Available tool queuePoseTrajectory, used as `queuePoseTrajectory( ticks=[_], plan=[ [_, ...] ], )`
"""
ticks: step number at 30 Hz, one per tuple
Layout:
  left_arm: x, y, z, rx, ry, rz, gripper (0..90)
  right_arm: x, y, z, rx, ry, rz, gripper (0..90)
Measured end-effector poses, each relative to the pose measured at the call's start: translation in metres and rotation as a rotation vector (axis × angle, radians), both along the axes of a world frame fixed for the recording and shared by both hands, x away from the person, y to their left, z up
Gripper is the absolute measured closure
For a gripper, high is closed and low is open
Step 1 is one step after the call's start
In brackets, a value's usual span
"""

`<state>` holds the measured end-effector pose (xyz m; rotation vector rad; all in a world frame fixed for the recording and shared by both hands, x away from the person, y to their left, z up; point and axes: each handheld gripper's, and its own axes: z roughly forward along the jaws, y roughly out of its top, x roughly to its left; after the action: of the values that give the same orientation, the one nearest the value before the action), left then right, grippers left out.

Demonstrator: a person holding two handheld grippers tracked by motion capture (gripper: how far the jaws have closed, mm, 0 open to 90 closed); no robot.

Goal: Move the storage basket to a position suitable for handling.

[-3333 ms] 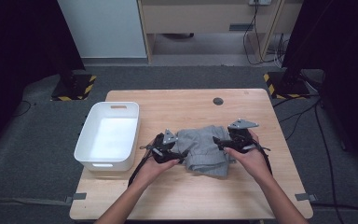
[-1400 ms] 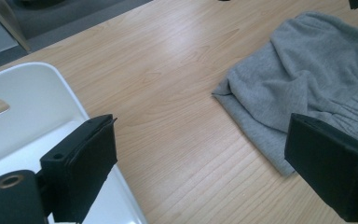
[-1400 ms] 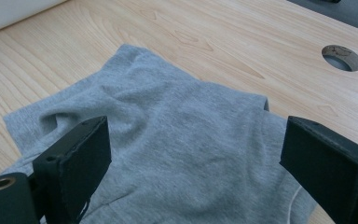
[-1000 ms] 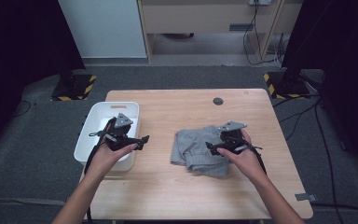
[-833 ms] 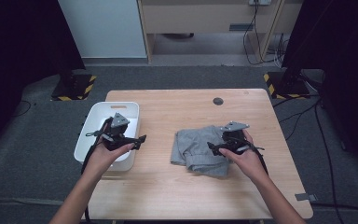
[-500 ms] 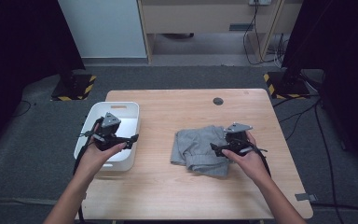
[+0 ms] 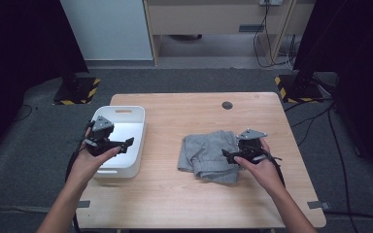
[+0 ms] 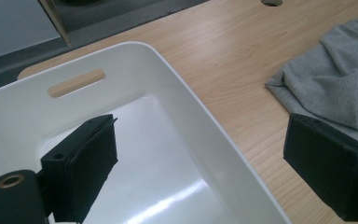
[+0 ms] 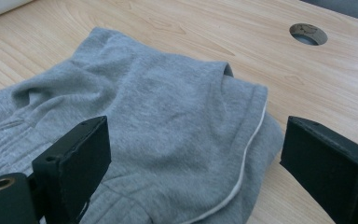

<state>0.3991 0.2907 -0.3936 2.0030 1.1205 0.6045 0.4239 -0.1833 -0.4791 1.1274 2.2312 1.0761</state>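
Grey garment [image 7: 209, 155] crumpled on the table [image 7: 175, 194], right of centre; both tools empty.
High view: left tool [image 7: 121, 144] over white bin [image 7: 126, 112] at 9 o'clock, right tool [image 7: 229, 155] on garment's 3 o'clock edge. Left gripper view: jaws spread above bin [image 8: 177, 93], one jaw past its rim. Right gripper view: jaws spread, straddling garment [image 9: 168, 116].

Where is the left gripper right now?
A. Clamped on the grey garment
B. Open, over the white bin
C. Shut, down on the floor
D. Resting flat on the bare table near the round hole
B: in the high view the left gripper sits over the white bin, and its own view shows the jaws spread wide with nothing between them, the grey garment lying apart on the table.
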Motion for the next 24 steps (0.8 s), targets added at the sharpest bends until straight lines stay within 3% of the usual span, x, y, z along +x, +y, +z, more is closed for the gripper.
queuePoseTrajectory(
  ticks=[8, 18, 24],
  plan=[
    [-0.001, 0.016, -0.001, -0.002, 0.001, 0.033, 8.9, -0.007, -0.001, -0.009, 0.013, -0.007, -0.012, 9.0],
    [-0.002, 0.039, -0.003, -0.004, 0.0, 0.088, 10.1, -0.013, 0.002, -0.013, -0.026, -0.024, 0.005, 17.7],
    [0.001, 0.056, -0.004, 0.003, -0.003, 0.124, 20.6, -0.016, 0.003, -0.015, -0.029, -0.019, 0.014, 20.8]
  ],
)
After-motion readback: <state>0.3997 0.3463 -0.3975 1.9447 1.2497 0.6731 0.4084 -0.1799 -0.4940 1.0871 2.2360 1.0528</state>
